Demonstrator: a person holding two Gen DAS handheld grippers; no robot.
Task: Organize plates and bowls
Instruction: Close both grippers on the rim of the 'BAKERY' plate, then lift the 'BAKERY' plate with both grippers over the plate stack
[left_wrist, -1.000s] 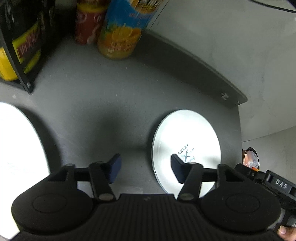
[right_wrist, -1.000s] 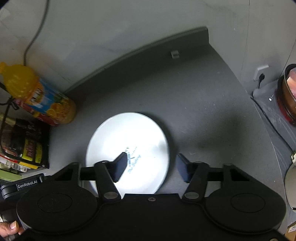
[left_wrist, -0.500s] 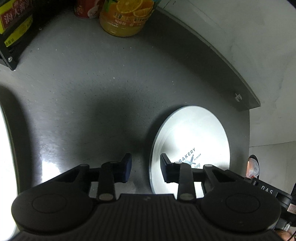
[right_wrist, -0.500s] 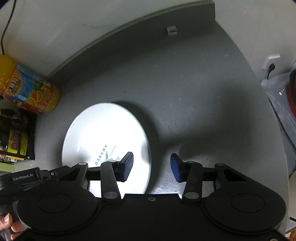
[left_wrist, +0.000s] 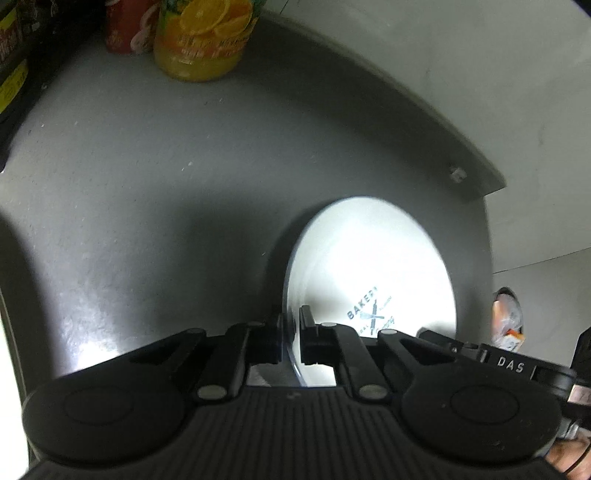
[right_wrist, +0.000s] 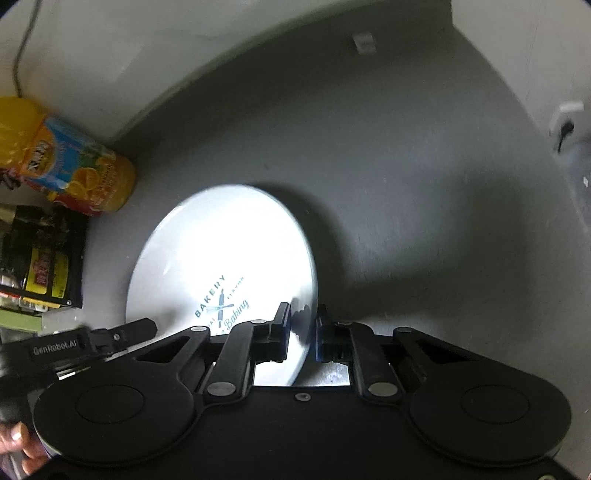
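The left gripper (left_wrist: 289, 338) is clamped on the near left rim of the white plate (left_wrist: 373, 273), and the right gripper (right_wrist: 301, 332) pinches its near right rim. The plate sits tilted near the table's (left_wrist: 147, 184) right edge. Beyond it, an orange juice bottle (left_wrist: 203, 40) stands at the table's back edge.

Your bench (left_wrist: 155, 192) is dark grey with a raised lip along its back edge. White plate (right_wrist: 221, 258) sits near the middle. Orange juice bottle (left_wrist: 203, 40) and red can (left_wrist: 123, 33) stand at the back left corner, beside a black rack (right_wrist: 40, 258).
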